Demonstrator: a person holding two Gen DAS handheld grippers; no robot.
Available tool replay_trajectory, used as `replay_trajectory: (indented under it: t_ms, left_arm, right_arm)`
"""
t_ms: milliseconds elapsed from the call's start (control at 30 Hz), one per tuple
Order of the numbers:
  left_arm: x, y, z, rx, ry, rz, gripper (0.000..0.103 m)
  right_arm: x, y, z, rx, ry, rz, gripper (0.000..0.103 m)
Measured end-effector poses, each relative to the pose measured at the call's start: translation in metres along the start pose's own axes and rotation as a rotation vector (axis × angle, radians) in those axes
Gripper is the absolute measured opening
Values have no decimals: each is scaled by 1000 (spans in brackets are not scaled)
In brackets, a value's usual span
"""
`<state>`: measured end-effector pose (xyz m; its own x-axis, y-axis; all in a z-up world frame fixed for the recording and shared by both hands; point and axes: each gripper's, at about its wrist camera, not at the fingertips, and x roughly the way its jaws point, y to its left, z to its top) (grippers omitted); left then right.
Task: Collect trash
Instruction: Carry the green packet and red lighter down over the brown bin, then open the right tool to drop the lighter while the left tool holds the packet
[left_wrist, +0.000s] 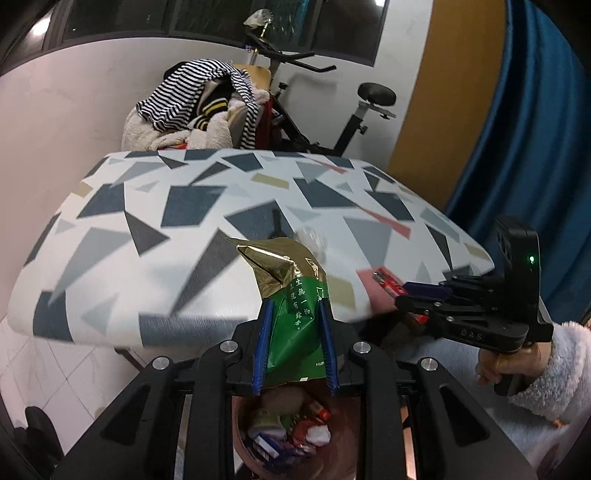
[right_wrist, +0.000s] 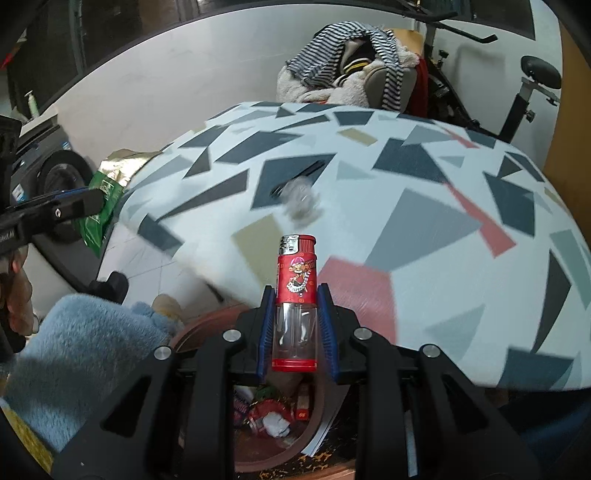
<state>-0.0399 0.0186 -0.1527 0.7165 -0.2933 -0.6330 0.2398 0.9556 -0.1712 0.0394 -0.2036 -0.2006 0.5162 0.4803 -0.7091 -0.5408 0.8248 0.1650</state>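
Observation:
My left gripper (left_wrist: 295, 306) is shut on a green and gold snack bag (left_wrist: 291, 295), held upright above a brown trash bin (left_wrist: 240, 435) that holds several wrappers. My right gripper (right_wrist: 296, 291) is shut on a red lighter (right_wrist: 296, 280) with a clear lower half, and below it lies the same bin (right_wrist: 207, 325). From the left wrist view the right gripper (left_wrist: 399, 291) with the lighter (left_wrist: 388, 282) shows at the right, over the table's near edge. The right wrist view has the left gripper (right_wrist: 94, 201) and the bag (right_wrist: 107, 184) at its left. A crumpled clear wrapper (right_wrist: 301, 201) lies on the table.
The table (left_wrist: 147, 266) has a white cloth with grey, blue and red shapes. Behind it stand a chair heaped with clothes (left_wrist: 195, 107) and an exercise bike (left_wrist: 332, 110). A blue curtain (left_wrist: 535, 129) hangs at the right. A fluffy light-blue sleeve (right_wrist: 85, 350) is near the bin.

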Motion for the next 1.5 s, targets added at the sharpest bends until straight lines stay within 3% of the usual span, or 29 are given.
replay_trajectory:
  t_ms: [367, 767, 1167, 1367, 1500]
  left_arm:
    - [16, 2, -41, -31, 54, -20, 24]
    - [37, 4, -58, -31, 79, -11, 24]
    - [40, 17, -60, -93, 88, -16, 24]
    - [35, 23, -61, -127, 74, -2, 24]
    - [32, 28, -60, -146, 68, 4, 24]
  right_arm:
    - [36, 30, -41, 13, 86, 99, 26]
    - [87, 47, -68, -15, 231, 60, 26]
    - [101, 40, -69, 2, 233, 68, 26]
    - [122, 57, -61, -112, 263, 69, 26]
    - [132, 61, -54, -158, 238, 69, 27]
